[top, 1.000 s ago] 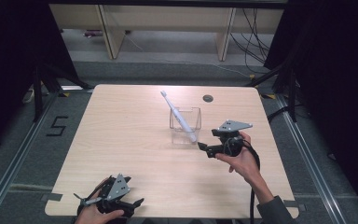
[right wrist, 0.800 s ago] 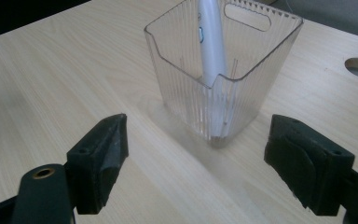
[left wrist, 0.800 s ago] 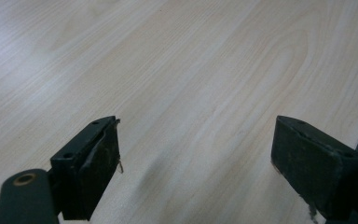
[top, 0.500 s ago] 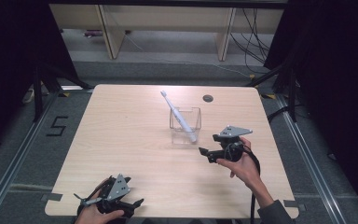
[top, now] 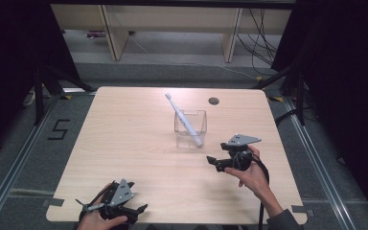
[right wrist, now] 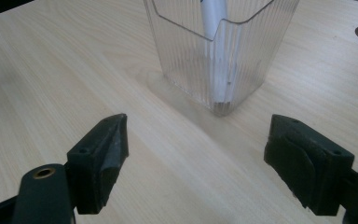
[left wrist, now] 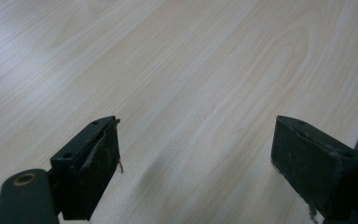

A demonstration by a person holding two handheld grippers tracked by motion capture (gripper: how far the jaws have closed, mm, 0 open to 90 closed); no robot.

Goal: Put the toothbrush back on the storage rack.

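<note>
right gripper (top: 214,162) sits low over the table, jaws spread wide in its own view and nothing between them, just bare wood. straight ahead of it, near but not touching, stands the clear ribbed cup (right wrist: 219,51), and inside leans the white toothbrush (top: 185,120), its base down in the cup's bottom and its head poking out over the far-left rim, tilted away from the person. so by the look of things the brush is in its holder and the placing part reads as done; what's left, i'd judge, is only to back the hand clear, unless the cup itself wants shifting. over at the near-left corner the left gripper (top: 124,211) is parked, jaws also wide apart and empty, looking across plain tabletop (left wrist: 205,70). now the room: the cup stands about mid-table, a bit right of centre, with open wood on every side. the right gripper has free surface behind it toward the near edge and toward the right edge, though that right edge isn't far off. the left gripper is close to the near edge, hardly any margin there. a small round cable hole (top: 213,101) sits beyond the cup near the far edge, well out of the way.
</note>
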